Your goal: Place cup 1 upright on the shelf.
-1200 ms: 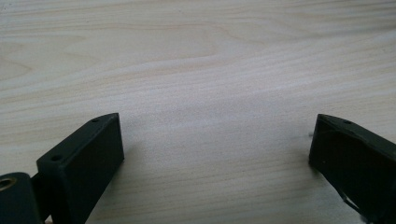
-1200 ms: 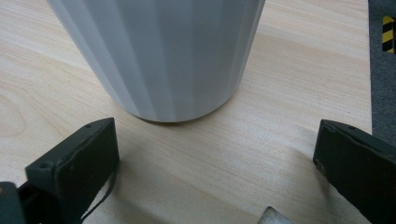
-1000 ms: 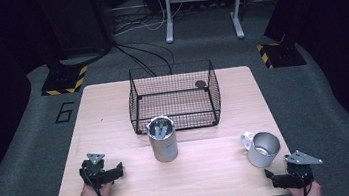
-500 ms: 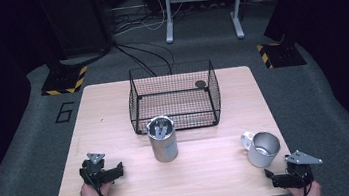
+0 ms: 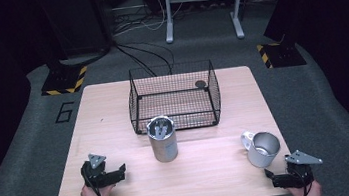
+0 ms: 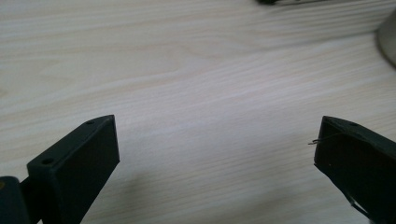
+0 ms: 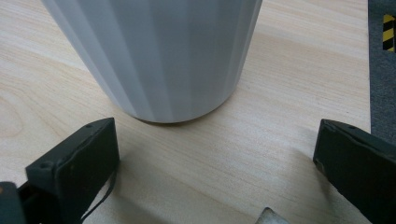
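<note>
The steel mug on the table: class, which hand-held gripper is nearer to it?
Right. The right hand-held gripper sits just in front of the steel mug, jaws open. The left hand-held gripper rests far across the table, beyond the metal canister.

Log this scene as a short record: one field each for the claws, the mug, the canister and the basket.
left claw: open, empty, near the table's front left
right claw: open, empty, just short of the mug
mug: metal, upright, front right
canister: metal, upright, centre, before the basket
basket: black wire, at the rear
</note>
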### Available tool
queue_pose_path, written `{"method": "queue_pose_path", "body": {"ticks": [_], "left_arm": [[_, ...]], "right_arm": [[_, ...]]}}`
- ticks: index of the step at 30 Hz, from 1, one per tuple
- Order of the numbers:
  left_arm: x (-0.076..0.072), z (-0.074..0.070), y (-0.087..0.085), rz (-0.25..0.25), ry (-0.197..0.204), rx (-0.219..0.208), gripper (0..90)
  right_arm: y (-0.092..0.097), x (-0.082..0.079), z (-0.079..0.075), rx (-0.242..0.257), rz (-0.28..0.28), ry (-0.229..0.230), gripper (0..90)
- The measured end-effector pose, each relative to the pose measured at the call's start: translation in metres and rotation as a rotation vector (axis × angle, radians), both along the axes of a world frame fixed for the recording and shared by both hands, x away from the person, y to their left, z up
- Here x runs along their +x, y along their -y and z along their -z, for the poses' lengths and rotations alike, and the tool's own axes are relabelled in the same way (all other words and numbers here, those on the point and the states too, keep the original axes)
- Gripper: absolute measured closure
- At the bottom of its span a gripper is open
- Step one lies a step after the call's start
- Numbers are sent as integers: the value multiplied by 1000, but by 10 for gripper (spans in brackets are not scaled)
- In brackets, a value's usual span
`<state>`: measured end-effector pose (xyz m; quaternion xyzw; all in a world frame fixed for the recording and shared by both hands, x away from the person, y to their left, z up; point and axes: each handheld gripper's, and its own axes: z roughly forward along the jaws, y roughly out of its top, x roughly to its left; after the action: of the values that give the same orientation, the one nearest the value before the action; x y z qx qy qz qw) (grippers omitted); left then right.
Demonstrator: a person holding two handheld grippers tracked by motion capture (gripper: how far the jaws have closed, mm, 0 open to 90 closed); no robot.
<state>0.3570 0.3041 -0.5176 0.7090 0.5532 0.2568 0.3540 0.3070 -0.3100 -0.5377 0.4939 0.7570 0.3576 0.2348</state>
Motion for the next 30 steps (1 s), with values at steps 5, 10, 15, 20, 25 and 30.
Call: {"method": "queue_pose_path", "body": {"ticks": [5, 10, 15, 20, 25, 30], "left_arm": [[-6, -16, 9, 63, 10, -11, 0], [-9, -27, 21, 112, 37, -17, 0], [-11, -38, 30, 164, 47, -41, 0], [-11, -48, 41, 223, 67, -70, 0], [-11, -58, 51, 264, 99, -88, 0], [-8, -73, 64, 320, 144, -104, 0]], "right_arm": [[0, 0, 0, -1, -1, 1, 0], [0, 0, 0, -2, -2, 2, 0], [0, 0, 0, -3, -4, -1, 0], [0, 0, 0, -1, 0, -2, 0], [0, 0, 0, -2, 0, -2, 0], [0, 0, 0, -1, 1, -3, 0]]}}
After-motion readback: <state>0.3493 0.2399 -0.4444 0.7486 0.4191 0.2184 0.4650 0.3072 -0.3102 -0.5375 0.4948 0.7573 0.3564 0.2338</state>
